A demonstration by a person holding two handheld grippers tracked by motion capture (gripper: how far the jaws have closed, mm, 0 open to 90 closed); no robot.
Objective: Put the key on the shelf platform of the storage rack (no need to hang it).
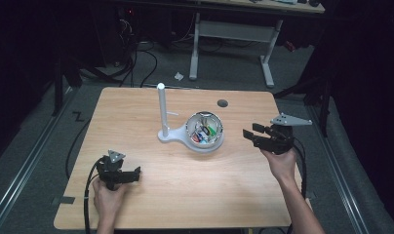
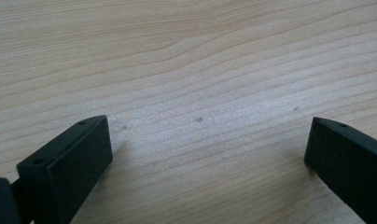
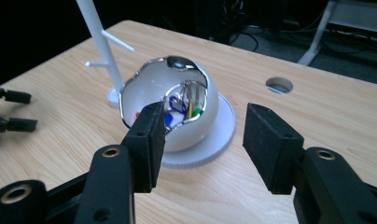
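1. Bowl point(image 1: 205, 132): white, round, with a wavy chrome-edged opening. It sits on a round white base point(image 3: 219, 135) near the middle of the counter point(image 1: 136, 122). In the right gripper view the opening faces the right tool.
2. Contents: small coloured pieces point(image 3: 177, 109), blue, green, yellow and red, lie inside the bowl; what they are cannot be told.
3. Post point(image 1: 162, 109): white, upright, long axis vertical, joined to the base at the bowl's left in the high view. Short pegs stick out from its side.
4. Right tool point(image 1: 249, 133): held above the counter to the right of the bowl, jaws pointing toward it. The jaws stand apart with nothing between them, clear of the bowl.
5. Left tool point(image 1: 135, 171): on the near left part of the counter, well apart from the bowl. The jaws are spread wide over bare wood, gripping nothing.
6. Edges: the bowl stands well in from every counter edge. A round hole point(image 1: 222, 103) lies behind it toward the far edge.
7. Open room: bare wood lies between bowl and right tool, and across the near half of the counter between the two tools.
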